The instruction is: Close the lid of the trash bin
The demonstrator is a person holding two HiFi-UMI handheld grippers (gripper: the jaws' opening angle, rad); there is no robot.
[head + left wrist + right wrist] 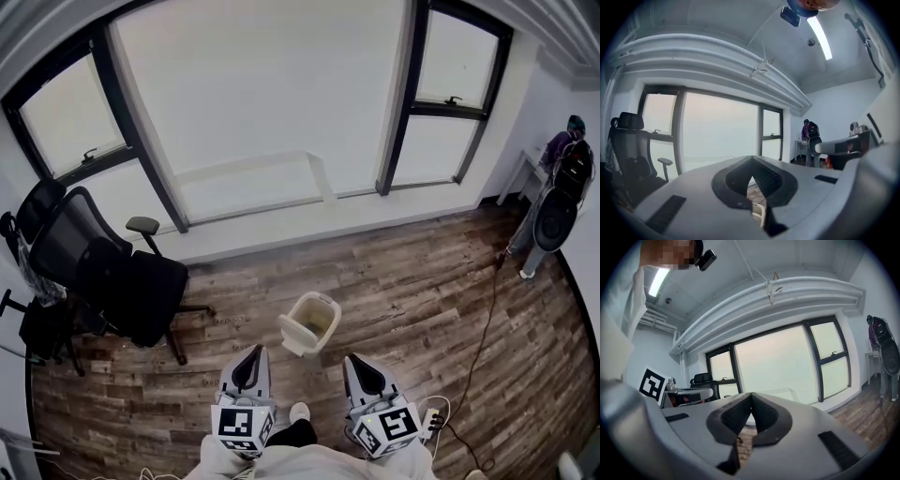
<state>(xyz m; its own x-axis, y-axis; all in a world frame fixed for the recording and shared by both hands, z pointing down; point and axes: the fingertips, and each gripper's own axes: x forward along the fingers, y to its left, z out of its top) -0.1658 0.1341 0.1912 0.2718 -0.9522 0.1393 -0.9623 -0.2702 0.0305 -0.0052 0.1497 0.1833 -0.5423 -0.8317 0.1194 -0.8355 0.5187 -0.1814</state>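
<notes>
A small cream trash bin stands on the wooden floor ahead of me. Its mouth faces up and its lid hangs open at the near left side. My left gripper is held low at the bottom, just short of the bin and to its left, jaws shut and empty. My right gripper is level with it on the bin's right, also shut and empty. In the left gripper view the jaws meet at the tips, and a piece of the bin's rim shows through the gap below. The right gripper points at the window.
A black office chair stands at the left by the window wall. A person stands at the far right by a white desk. A cable runs over the floor to a power strip. My shoe is between the grippers.
</notes>
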